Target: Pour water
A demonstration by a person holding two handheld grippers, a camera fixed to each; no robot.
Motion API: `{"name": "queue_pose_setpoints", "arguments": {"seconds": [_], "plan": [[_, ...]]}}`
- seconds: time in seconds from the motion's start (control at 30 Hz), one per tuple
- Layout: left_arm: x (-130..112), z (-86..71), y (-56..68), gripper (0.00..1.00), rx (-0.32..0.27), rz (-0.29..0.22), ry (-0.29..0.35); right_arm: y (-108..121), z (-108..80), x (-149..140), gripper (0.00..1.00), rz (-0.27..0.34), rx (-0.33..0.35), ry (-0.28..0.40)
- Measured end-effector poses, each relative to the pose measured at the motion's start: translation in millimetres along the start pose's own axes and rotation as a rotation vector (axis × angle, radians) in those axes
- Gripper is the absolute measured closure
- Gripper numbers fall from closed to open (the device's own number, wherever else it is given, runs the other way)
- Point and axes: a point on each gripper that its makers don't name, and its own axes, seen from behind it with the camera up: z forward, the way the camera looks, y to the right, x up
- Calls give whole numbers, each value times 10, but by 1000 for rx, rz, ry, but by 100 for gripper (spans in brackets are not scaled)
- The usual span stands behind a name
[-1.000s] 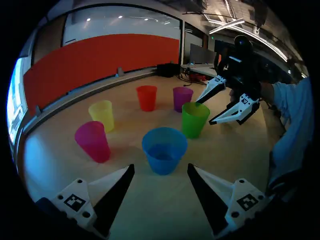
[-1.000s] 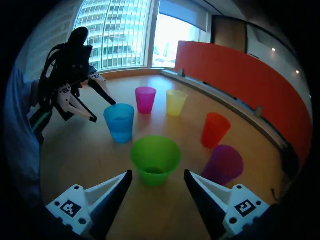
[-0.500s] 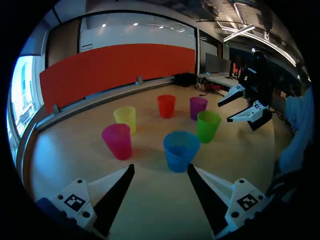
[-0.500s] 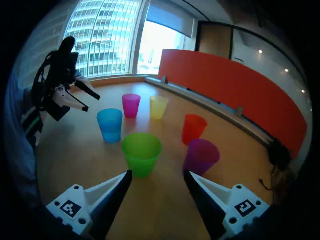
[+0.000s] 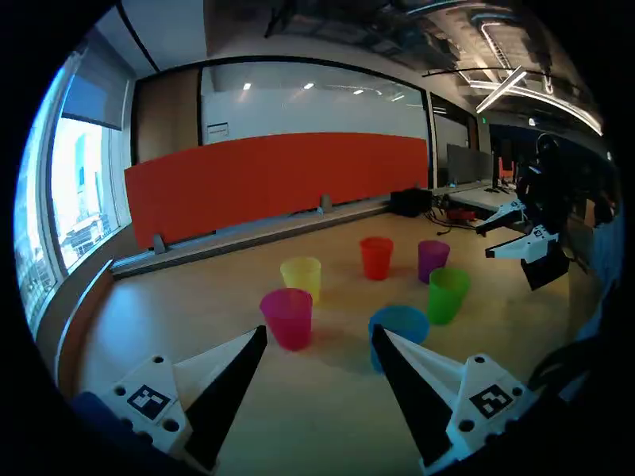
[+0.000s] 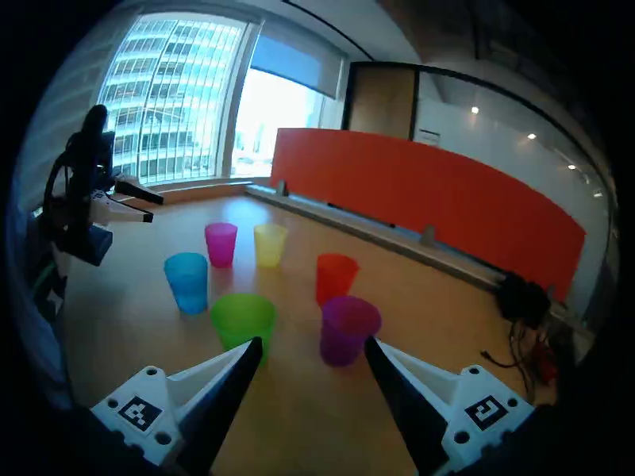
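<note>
Several coloured plastic cups stand in a ring on the wooden table. In the left gripper view my left gripper (image 5: pixel 319 343) is open and empty; the blue cup (image 5: pixel 397 333) sits just beyond its right finger, the pink cup (image 5: pixel 288 317) beyond its left. Farther off stand the yellow cup (image 5: pixel 302 278), orange cup (image 5: pixel 376 257), purple cup (image 5: pixel 432 260) and green cup (image 5: pixel 448 294). In the right gripper view my right gripper (image 6: pixel 312 353) is open and empty, with the green cup (image 6: pixel 243 319) and purple cup (image 6: pixel 348 329) just ahead. The blue cup (image 6: pixel 186 282) stands nearer the other gripper (image 6: pixel 123 202).
An orange partition (image 5: pixel 278 178) runs along the table's far edge, with a raised rail below it. Cables and a dark bundle (image 6: pixel 524 305) lie at the table's far end. Bright windows (image 6: pixel 175 111) stand behind the left hand. The right gripper (image 5: pixel 528 238) hangs at the right.
Both grippers have drawn back and up from the cups, which now look smaller and farther off. The cups have not moved. Both grippers stayed open.
</note>
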Motion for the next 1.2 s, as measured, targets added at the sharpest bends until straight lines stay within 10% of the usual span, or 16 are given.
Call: {"name": "queue_pose_setpoints", "arguments": {"seconds": [1.2], "plan": [[728,-193,-452,1,310,-84,310,1160,-552,773,0,249,-630,386]]}}
